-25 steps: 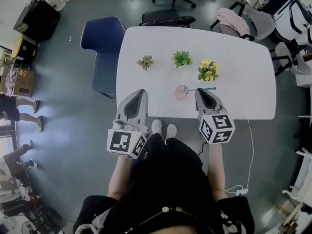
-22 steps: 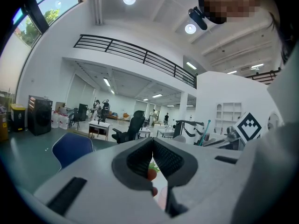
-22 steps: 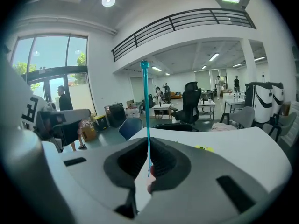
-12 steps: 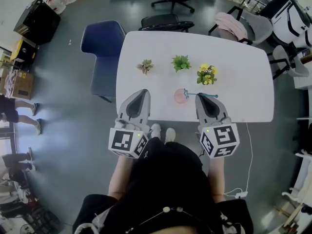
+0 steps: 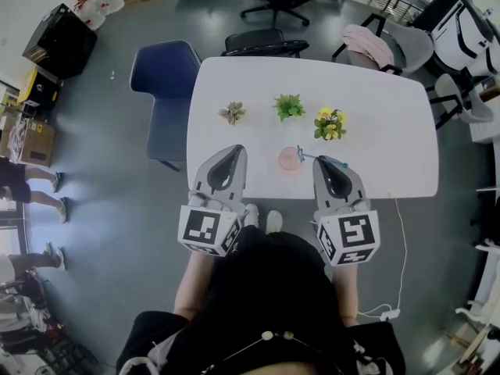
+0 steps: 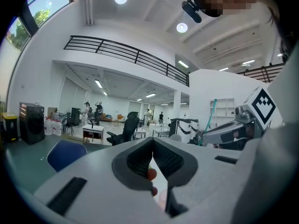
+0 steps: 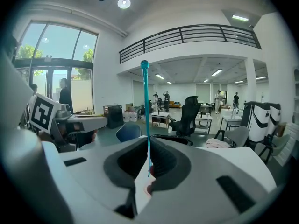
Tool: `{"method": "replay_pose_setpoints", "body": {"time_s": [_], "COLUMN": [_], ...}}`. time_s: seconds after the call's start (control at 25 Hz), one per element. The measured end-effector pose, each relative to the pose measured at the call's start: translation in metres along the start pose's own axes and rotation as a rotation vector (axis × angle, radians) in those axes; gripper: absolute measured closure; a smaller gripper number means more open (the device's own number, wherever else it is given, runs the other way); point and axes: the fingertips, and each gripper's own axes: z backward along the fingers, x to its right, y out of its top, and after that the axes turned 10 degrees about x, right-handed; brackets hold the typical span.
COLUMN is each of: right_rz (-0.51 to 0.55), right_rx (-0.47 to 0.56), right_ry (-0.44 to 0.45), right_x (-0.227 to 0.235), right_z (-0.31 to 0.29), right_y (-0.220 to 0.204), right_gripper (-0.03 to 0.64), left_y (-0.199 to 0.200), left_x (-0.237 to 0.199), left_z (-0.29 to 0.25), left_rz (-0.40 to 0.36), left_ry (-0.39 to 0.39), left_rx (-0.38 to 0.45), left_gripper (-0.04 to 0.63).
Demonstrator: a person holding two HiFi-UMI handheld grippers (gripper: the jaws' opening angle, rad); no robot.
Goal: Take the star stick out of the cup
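A blue chair point(image 5: 160, 92) is seen at the left edge of the white table point(image 5: 391, 139). The left gripper point(image 6: 152, 146) is held over the near edge, its jaws pressed together on nothing. Three small potted plants point(image 5: 289, 106) are ranged beyond. A pink cup point(image 5: 287, 160) is set between the grippers. The teal star stick point(image 7: 146, 115) is pinched in the closed jaws of the right gripper point(image 7: 148, 148), with one end at the cup's right rim.
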Motion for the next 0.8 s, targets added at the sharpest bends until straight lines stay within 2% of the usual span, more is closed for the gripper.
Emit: {"method": "replay_pose_setpoints", "body": {"time_s": [0.44,0.8], "right_rz": [0.087,0.097], "right_rx": [0.014,0.013], "right_ry": [-0.009,0.003], "right_x": [-0.011,-0.017], "right_z": [0.010,0.014], "right_y": [0.017,0.022], "right_gripper": [0.597,0.597], "left_y": [0.001,0.001], "left_x": [0.001,0.000], "left_z": [0.001,0.004], "left_rz": [0.001,0.002], "left_ry": [-0.011,-0.010], "left_rx": [-0.001,0.000], "left_gripper": [0.589,0.589]}}
